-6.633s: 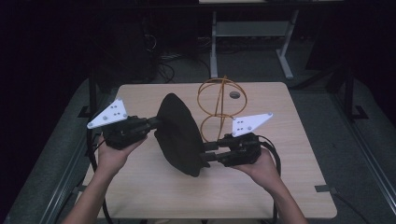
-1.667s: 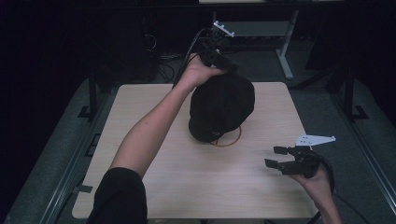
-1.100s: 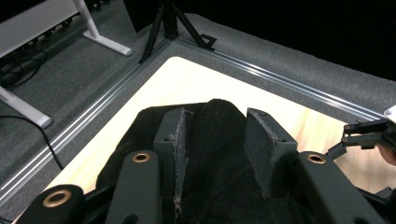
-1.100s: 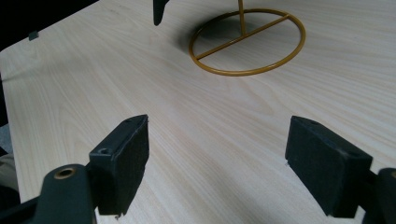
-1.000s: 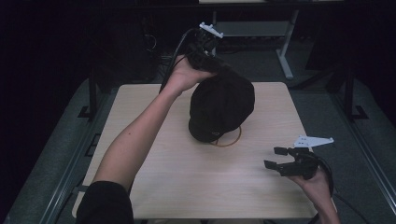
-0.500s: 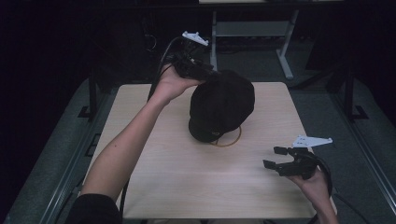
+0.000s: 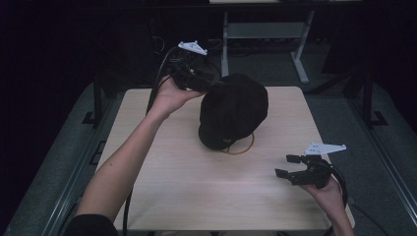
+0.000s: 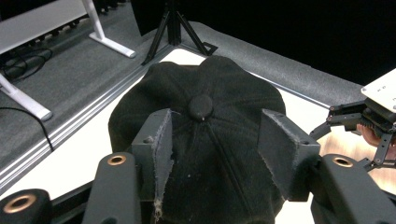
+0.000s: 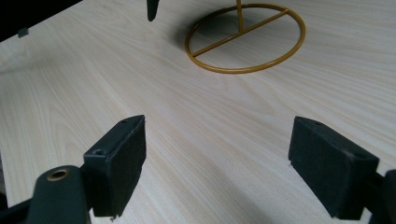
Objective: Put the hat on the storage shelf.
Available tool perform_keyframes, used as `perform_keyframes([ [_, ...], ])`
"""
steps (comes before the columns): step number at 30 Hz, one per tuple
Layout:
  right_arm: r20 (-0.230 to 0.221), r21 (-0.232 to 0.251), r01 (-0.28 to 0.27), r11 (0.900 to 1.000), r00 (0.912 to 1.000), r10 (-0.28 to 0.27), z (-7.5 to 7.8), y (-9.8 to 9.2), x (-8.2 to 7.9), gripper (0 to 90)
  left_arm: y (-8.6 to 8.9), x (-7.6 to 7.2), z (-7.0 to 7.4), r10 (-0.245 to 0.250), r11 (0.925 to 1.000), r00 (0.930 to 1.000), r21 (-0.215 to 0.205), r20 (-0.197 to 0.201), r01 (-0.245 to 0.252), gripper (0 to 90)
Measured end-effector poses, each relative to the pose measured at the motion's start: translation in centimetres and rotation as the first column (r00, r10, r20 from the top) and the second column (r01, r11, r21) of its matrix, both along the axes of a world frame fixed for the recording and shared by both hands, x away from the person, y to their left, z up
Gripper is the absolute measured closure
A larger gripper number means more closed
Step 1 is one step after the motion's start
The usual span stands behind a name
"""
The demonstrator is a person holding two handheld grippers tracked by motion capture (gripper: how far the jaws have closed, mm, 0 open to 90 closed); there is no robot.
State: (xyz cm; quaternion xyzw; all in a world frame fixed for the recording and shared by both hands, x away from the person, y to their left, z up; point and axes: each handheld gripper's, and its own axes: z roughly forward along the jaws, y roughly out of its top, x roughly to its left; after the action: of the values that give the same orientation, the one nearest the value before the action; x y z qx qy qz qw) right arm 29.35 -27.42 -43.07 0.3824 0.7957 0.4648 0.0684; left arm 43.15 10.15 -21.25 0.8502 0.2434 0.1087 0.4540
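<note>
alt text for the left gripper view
A black fabric cap with a top button sits on a pale wooden table, seen between the left gripper's two open black jaws. The right gripper shows at the right edge.

The cap (image 7: pixel 235 110) is matt black cloth with stitched seams, the stand (image 9: pixel 246 38) beneath it thin glossy gold-coloured metal wire, the table (image 7: pixel 187 167) smooth pale wood-grain, and the left gripper (image 8: pixel 215 140) has frayed, matt dark pads.

High view overhead, facing forward-down; gripper views close along own jaws, sharing black cap (image 7: pixel 235 112) and gold stand ring (image 9: pixel 245 37) with it.
</note>
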Motion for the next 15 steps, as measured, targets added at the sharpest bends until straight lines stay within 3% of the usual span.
perform_keyframes([
  [8, 0.008, -0.003, 0.002, 1.0, 1.0, -0.002, 0.0, 0.2, 0.2, 18.6, 1.5, -0.7, -0.7, 0.007, 0.9996, 0.9999, -0.026, -0.012, -0.007, 40.0],
  [15, 0.006, -0.011, -0.001, 1.0, 1.0, 0.001, 0.0, 0.4, 0.1, 19.0, 2.5, -1.7, -1.4, 0.014, 0.9997, 0.9999, -0.018, -0.006, -0.014, 36.0],
])
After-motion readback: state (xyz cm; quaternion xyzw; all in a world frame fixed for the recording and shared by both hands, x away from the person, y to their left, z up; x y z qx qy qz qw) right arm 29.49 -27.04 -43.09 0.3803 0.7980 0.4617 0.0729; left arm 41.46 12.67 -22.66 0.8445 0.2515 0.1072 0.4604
